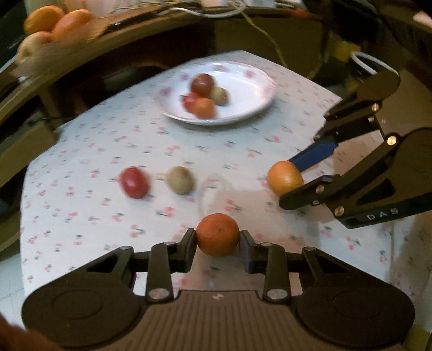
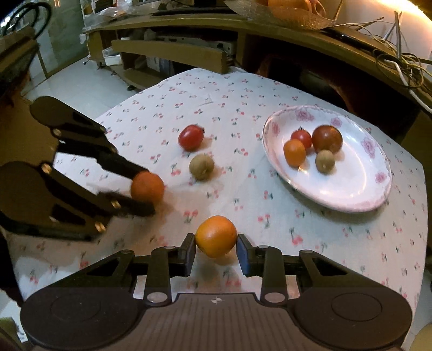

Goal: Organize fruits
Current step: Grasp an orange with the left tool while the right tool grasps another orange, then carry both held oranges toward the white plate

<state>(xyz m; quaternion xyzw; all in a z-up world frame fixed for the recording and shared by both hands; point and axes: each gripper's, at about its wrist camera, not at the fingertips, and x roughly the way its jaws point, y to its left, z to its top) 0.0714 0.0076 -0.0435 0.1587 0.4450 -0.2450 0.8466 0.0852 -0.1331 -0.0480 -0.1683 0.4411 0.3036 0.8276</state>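
My left gripper [image 1: 217,244] is shut on a dark orange tangerine [image 1: 217,234] just above the cloth; it shows from the side in the right wrist view [image 2: 147,187]. My right gripper [image 2: 216,249] is shut on a lighter orange [image 2: 216,236], which also shows at the right of the left wrist view [image 1: 284,177]. A red tomato [image 2: 190,137] and a kiwi [image 2: 201,166] lie loose on the cloth between the grippers and the plate. The white flowered plate [image 2: 351,194] holds several small fruits: two tomatoes, a small orange and a kiwi.
The table wears a white cherry-print cloth [image 2: 270,216]. Behind it runs a brown wooden shelf unit [image 2: 189,56] with cables and a basket of oranges [image 1: 54,24] on top. Tiled floor lies off the table's far left.
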